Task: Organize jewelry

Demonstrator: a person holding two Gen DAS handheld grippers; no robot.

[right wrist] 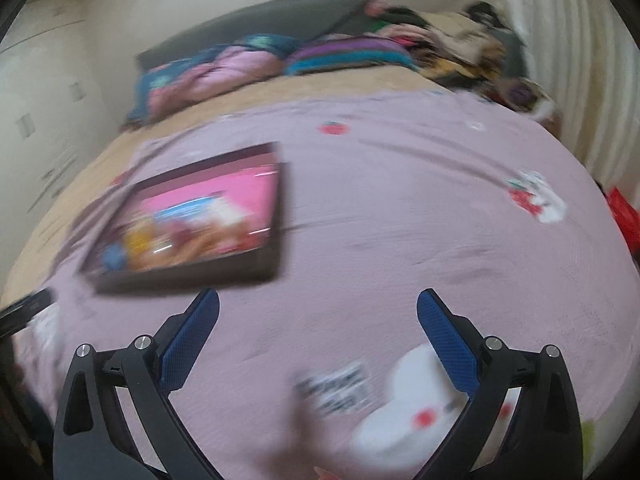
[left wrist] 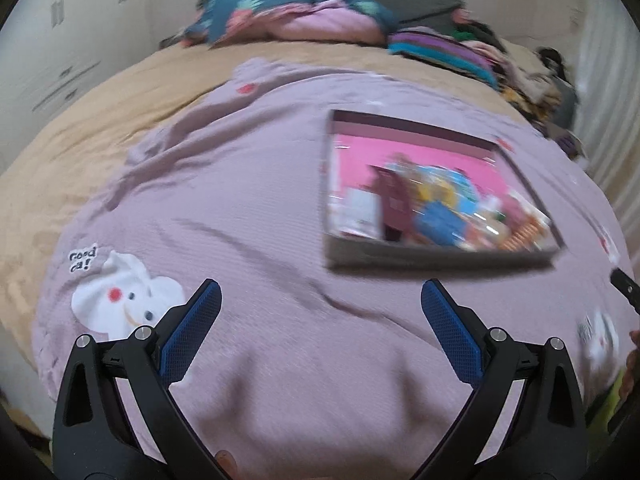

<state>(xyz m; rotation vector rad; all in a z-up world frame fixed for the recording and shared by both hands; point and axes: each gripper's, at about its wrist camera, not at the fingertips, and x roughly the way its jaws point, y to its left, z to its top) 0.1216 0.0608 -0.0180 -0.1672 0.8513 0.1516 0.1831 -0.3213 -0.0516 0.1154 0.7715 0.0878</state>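
A shallow dark box with a pink lining lies on the lilac blanket, ahead and right of my left gripper. Blurred colourful items fill its near half. My left gripper is open and empty above the blanket. In the right wrist view the same box lies ahead and left of my right gripper, which is open and empty. Both views are blurred, so single jewelry pieces cannot be told apart.
The blanket covers a tan bedspread. Pillows and piled clothes lie at the head of the bed. A white wardrobe stands left, a curtain right. The other gripper's tip shows at right.
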